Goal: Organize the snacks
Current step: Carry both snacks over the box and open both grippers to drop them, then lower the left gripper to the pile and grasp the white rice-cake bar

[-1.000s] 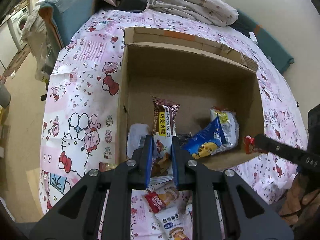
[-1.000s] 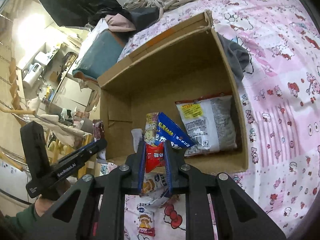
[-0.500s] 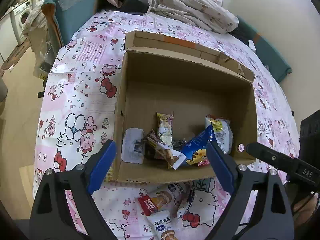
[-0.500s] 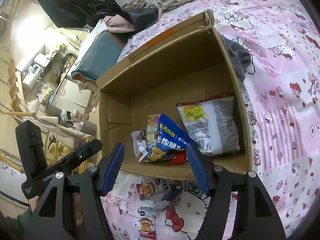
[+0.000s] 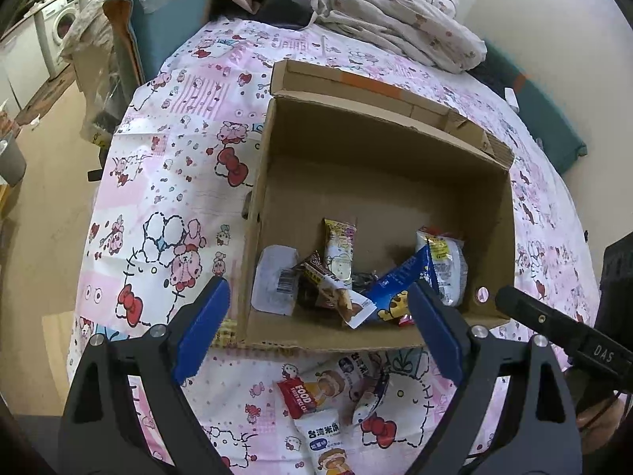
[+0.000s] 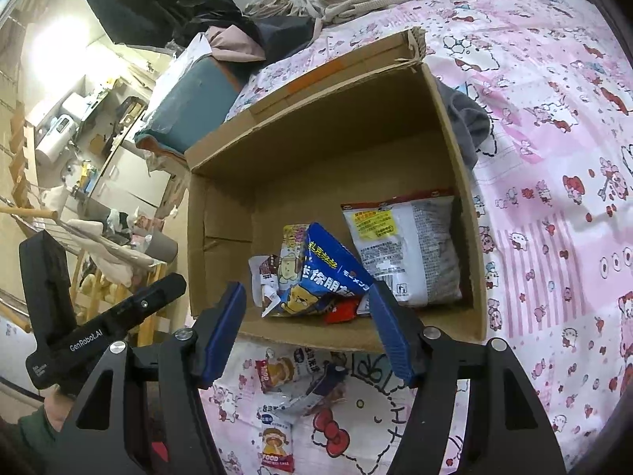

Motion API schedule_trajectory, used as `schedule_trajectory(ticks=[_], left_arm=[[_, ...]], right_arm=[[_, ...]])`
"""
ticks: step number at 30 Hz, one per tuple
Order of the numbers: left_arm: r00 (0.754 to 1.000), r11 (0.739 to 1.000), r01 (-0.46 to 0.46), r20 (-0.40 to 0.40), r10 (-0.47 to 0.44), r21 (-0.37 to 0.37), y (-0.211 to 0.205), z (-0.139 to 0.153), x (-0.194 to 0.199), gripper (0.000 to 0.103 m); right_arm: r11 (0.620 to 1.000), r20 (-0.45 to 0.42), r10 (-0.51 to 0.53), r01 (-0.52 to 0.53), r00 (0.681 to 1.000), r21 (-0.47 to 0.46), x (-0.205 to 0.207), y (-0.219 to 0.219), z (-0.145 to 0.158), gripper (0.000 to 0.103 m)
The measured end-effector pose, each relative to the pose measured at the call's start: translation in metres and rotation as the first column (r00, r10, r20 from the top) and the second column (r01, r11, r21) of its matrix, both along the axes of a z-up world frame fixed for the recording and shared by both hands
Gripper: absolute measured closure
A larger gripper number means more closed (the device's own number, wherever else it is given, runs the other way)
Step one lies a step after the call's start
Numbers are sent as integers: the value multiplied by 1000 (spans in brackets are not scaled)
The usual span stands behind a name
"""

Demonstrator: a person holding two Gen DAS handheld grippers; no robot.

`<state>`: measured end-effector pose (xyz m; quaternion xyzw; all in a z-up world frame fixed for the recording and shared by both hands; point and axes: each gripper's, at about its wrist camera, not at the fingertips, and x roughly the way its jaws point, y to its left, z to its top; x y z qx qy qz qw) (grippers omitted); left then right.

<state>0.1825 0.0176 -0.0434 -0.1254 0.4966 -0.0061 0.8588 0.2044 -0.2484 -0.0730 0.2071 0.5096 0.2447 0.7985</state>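
So the snacks are mostly piled in the near end of the cardboard box (image 5: 379,182), which sits open on a bed with a pink cartoon sheet (image 5: 166,182). In there: a blue packet (image 6: 324,277) leaning over the others, a big white bag (image 6: 403,245) against the right wall, a yellowish bar wrapper (image 5: 339,249) standing a bit upright, a brown wrapper (image 5: 328,289) lying across, a flat white pack (image 5: 275,277) at the left corner, plus a small red one (image 6: 342,312) poking out by the front wall. The far half of the box is bare cardboard.

A few snacks are outside on the sheet, just in front of the box: a red "FOOD" packet (image 5: 306,392), a white one with a cartoon kid (image 5: 324,439) and a crumpled one (image 5: 370,392) beside them.

Both grippers hover above the front edge of the box, pointing down into it. Left gripper (image 5: 316,328) has its blue fingers (image 5: 203,328) spread wide, nothing between them. Right gripper (image 6: 306,328) is also spread, a bit narrower, and empty too. Each shows up at the edge of the other's view.

Rumpled bedding (image 5: 395,19) is heaped at the far end of the bed
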Motion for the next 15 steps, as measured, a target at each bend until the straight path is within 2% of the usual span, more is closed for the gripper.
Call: schedule_trajectory(ticks=[15], left_arm=[[999,998,-37,24,35,55,11,13,-32,14]], right_arm=[[998,-4,0,-1,1000,-68,-26,4,4,35]])
